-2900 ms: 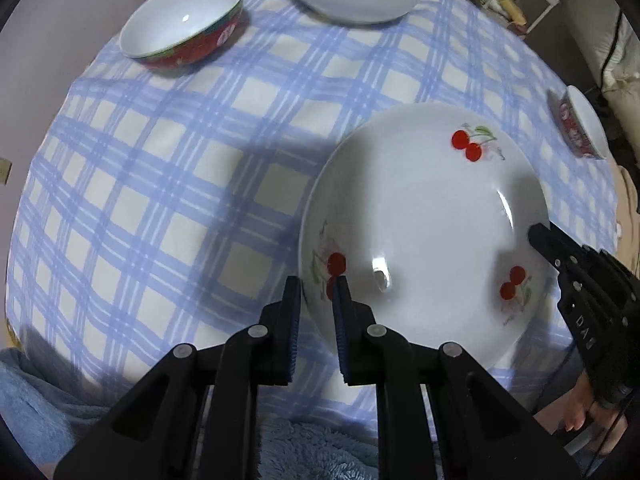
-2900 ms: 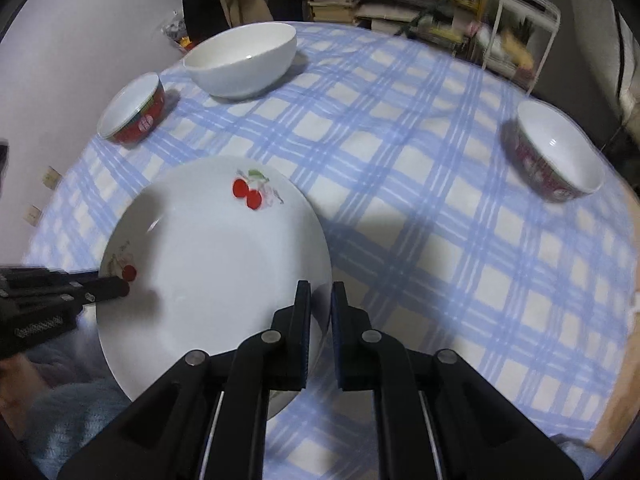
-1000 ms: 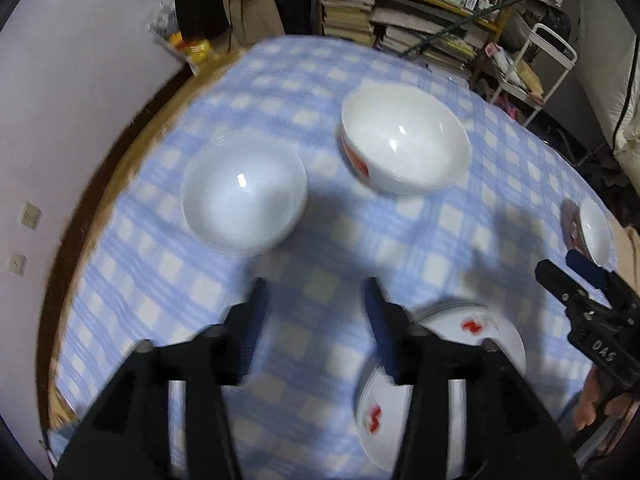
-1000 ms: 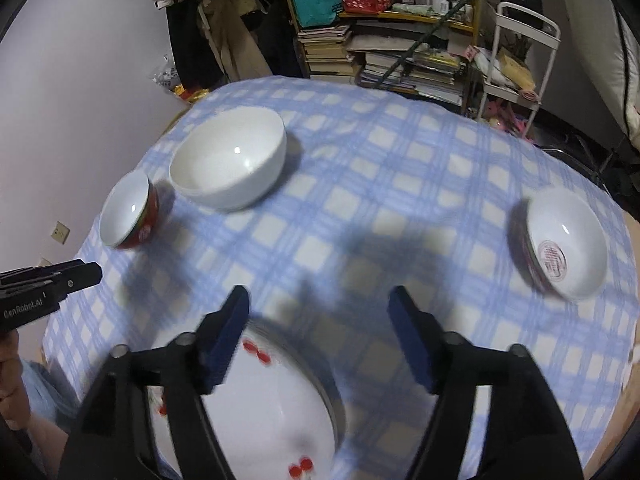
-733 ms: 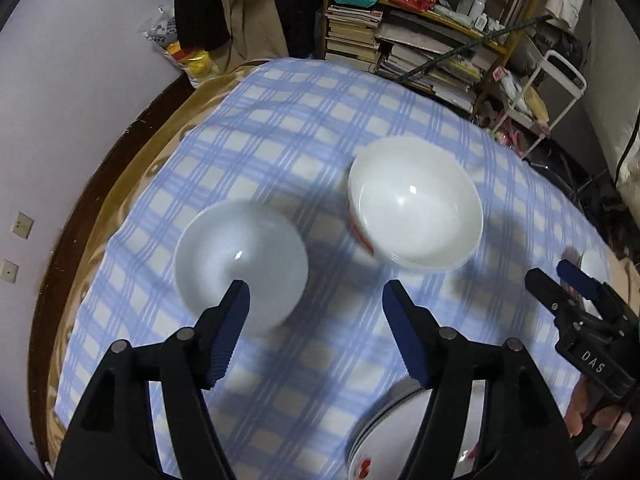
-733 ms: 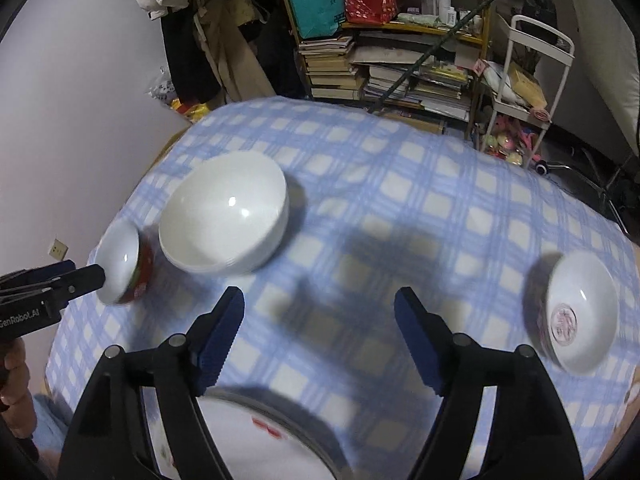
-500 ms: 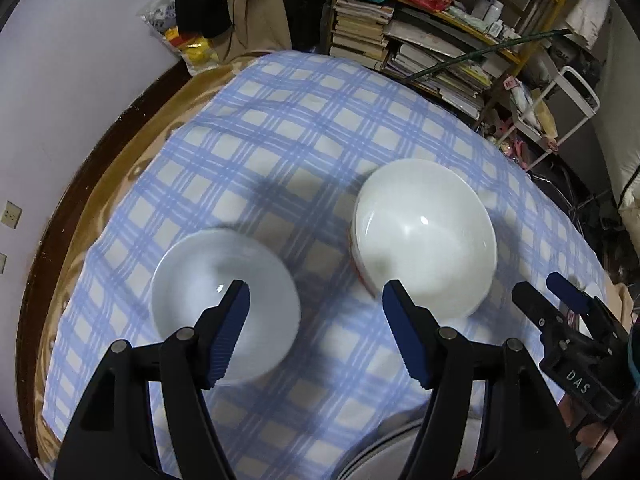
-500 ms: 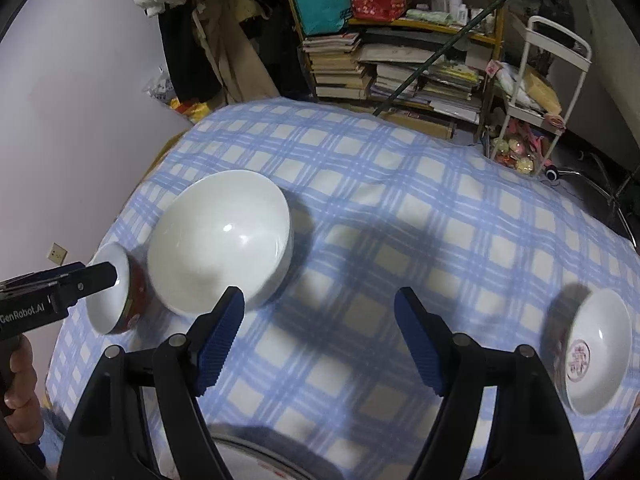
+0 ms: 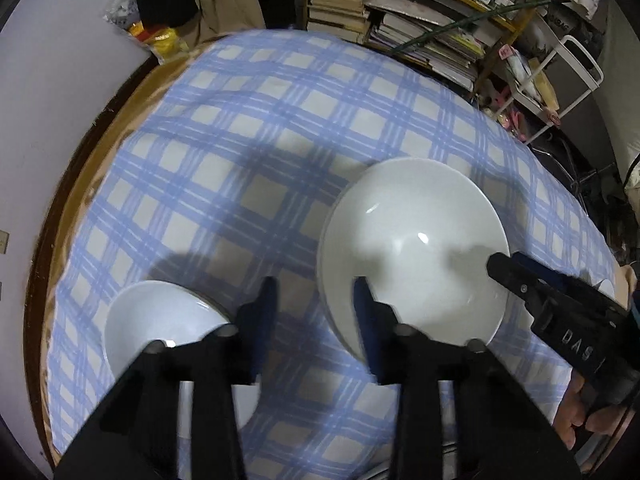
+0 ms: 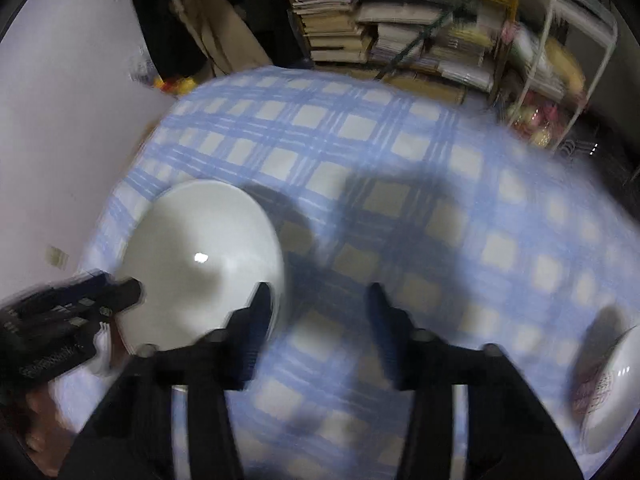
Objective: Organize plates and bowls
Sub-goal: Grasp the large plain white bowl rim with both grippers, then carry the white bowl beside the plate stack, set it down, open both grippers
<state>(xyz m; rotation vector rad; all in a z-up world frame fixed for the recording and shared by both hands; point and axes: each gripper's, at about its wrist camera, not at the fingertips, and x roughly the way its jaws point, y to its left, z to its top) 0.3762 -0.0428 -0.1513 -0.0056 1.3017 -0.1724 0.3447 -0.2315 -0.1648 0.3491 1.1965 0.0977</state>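
A large white bowl (image 9: 412,256) stands on the blue checked tablecloth (image 9: 280,128). My left gripper (image 9: 314,296) is open and empty, its right finger over the bowl's near-left rim. A smaller white bowl (image 9: 160,328) sits at the lower left, partly under my left finger. In the right wrist view the large bowl (image 10: 200,264) is at the left; my right gripper (image 10: 318,300) is open and empty, its left finger at the bowl's right rim. A small patterned bowl (image 10: 612,384) lies at the far right. The cherry plate is out of view.
Shelves of books and papers (image 9: 420,20) and a white wire rack (image 9: 560,76) stand behind the table. A wall (image 9: 48,80) is at the left, and the table's wooden edge (image 9: 68,208) shows there. The right wrist view is blurred.
Both grippers let go of the cherry plate, opened, and moved forward over the table. The large white bowl has come much closer in both views; the plate has dropped out of sight.
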